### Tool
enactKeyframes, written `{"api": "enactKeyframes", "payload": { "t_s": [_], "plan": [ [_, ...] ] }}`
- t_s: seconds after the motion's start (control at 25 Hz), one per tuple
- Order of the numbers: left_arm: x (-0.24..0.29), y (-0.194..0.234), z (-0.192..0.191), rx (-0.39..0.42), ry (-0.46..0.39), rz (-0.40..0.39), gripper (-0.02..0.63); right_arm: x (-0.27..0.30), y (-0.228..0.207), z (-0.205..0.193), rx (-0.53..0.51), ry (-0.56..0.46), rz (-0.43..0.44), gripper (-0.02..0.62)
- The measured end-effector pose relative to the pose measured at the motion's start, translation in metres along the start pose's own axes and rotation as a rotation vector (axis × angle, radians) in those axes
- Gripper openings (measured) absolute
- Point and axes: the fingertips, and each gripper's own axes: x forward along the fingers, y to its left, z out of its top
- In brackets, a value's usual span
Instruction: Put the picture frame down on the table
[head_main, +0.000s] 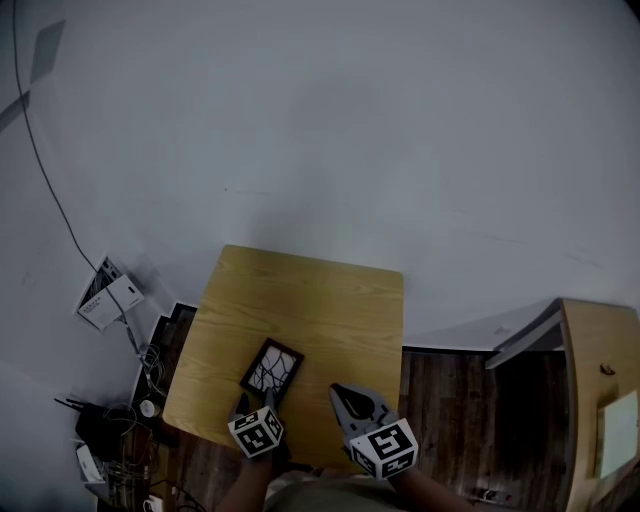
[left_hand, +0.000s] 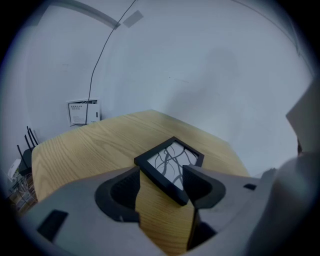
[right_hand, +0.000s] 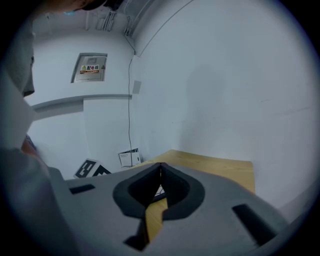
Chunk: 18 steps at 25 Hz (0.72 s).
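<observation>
The picture frame lies flat on the wooden table, toward the tabletop's 7 o'clock side. The left gripper sits at the frame's 6 o'clock, jaws spread wide, the frame's near corner between them but not pinched. The right gripper, at the frame's 4 o'clock, is closed on nothing

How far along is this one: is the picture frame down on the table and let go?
Done: the picture frame lies flat on the table. In hand: the left gripper has its jaws wide apart on either side of the frame's near end, and the pads do not look pressed on it, so it looks released. The right gripper is shut and empty. Left: probably only drawing the left gripper clear.
</observation>
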Motion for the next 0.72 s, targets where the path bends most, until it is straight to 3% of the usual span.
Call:
{"api": "enactKeyframes", "payload": {
  "t_s": [0.16,0.48,0.72],
  "plan": [
    [-0.016,-0.004,0.004,0.018,-0.036,-0.036,0.227,-0.007,0.008,-0.005,0.003,0.004,-0.004,0.000],
    [-0.059,-0.001,0.016,0.026,-0.119,-0.082,0.070,-0.024,0.034,-0.014,0.010,0.004,-0.019,0.000],
    [-0.091,0.004,0.013,0.047,-0.134,-0.134,0.027,-0.040,0.059,-0.019,0.019,0.001,-0.030,0.000]
  ]
}}
